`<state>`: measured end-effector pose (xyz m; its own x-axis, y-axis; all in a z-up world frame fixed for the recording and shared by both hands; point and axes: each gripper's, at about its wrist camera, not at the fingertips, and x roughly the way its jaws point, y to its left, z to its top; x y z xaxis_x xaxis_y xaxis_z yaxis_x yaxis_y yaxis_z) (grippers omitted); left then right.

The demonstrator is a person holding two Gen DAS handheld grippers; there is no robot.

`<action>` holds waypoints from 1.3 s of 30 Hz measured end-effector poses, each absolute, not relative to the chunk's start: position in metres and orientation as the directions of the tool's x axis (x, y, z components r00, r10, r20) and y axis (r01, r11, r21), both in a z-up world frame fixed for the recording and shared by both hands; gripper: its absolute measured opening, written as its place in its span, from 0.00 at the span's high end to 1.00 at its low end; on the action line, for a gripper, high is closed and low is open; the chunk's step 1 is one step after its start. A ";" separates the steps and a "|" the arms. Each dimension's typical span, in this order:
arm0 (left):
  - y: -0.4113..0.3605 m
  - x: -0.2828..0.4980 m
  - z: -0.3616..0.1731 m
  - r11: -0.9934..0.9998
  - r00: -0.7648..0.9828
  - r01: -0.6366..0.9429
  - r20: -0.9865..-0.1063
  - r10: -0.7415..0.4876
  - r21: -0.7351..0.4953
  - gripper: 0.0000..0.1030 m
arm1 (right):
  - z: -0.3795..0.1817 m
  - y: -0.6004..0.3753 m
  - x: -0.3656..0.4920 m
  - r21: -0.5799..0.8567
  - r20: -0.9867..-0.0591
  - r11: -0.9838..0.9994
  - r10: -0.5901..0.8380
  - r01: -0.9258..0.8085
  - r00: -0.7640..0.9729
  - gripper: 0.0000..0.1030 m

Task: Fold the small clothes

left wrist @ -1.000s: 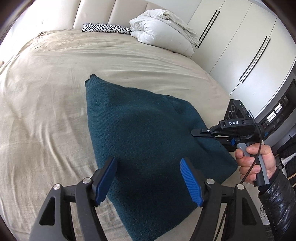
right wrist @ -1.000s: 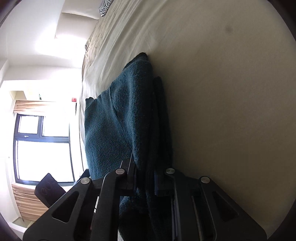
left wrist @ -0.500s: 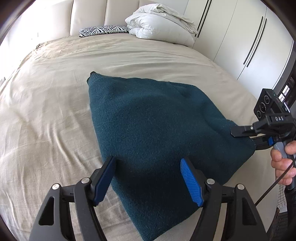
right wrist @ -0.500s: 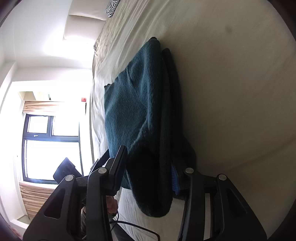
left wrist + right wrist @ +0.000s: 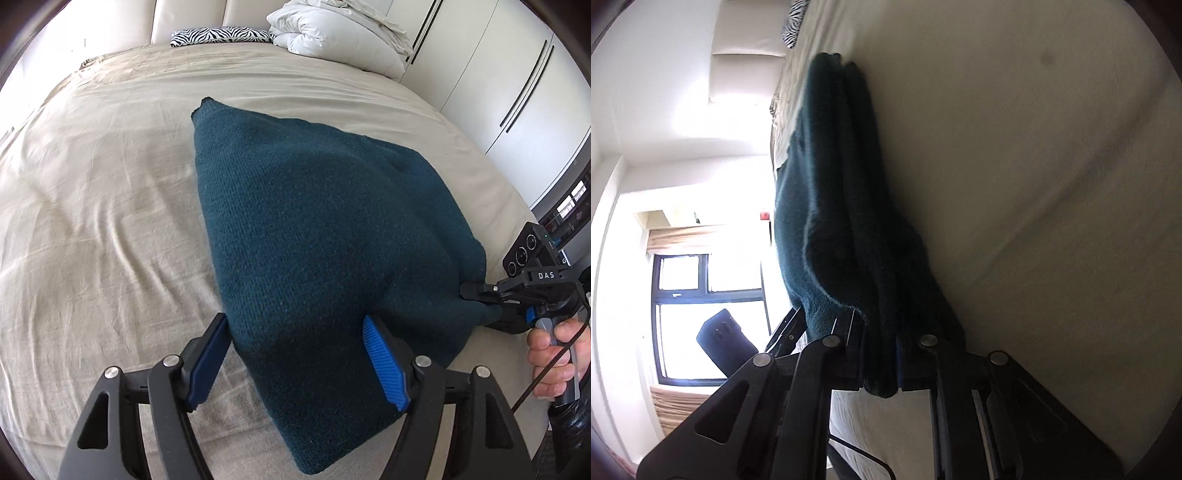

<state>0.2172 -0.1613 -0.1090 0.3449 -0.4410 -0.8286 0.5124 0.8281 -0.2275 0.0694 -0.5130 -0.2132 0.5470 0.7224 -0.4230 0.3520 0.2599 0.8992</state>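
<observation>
On the beige bed (image 5: 110, 206) the left gripper (image 5: 295, 360) hangs wide apart over the near edge of the teal sweater (image 5: 314, 229) — pads clear of the knit. To the right, the right gripper (image 5: 476, 291) has just clamped down on the sweater's corner.

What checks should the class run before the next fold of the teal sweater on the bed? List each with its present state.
1. Right gripper clamped on the sweater edge: ok; its jaws have just closed on the fabric.
2. Left gripper open over the near corner: ok, pads not pressing.
3. Sweater flat on the bed: not ok, the right edge is lifted and bunched.
4. Layers aligned underneath: cannot tell.
5. Pillow and duvet away from the sweater: ok.
</observation>
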 end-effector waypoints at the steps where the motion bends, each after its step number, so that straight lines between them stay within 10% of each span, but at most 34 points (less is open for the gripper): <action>1: -0.160 0.214 -0.107 0.827 0.353 0.516 -0.825 -0.440 -0.221 0.29 | -0.207 -0.515 0.066 0.908 -0.407 0.252 0.726 0.335 0.555 0.92; 9: -0.148 0.202 -0.070 0.840 0.478 0.519 -0.762 -0.436 -0.156 0.32 | -0.147 -0.558 0.032 0.842 -0.537 0.391 0.536 0.372 0.652 0.84; 15: -0.173 0.204 -0.068 0.805 0.466 0.572 -0.745 -0.477 -0.158 0.32 | -0.100 -0.513 0.055 0.889 -0.425 0.429 0.641 0.161 0.639 0.84; 19: -0.182 0.219 -0.089 0.814 0.431 0.560 -0.784 -0.446 -0.156 0.31 | -0.129 -0.502 0.079 0.849 -0.517 0.459 0.619 0.263 0.591 0.84; 22: -0.178 0.217 -0.093 0.801 0.432 0.575 -0.770 -0.469 -0.165 0.29 | -0.160 -0.519 0.068 0.907 -0.421 0.313 0.656 0.282 0.626 1.00; 39: -0.184 0.246 -0.066 0.802 0.463 0.567 -0.733 -0.498 -0.186 0.29 | -0.095 -0.512 0.119 0.868 -0.462 0.471 0.649 0.157 0.605 0.93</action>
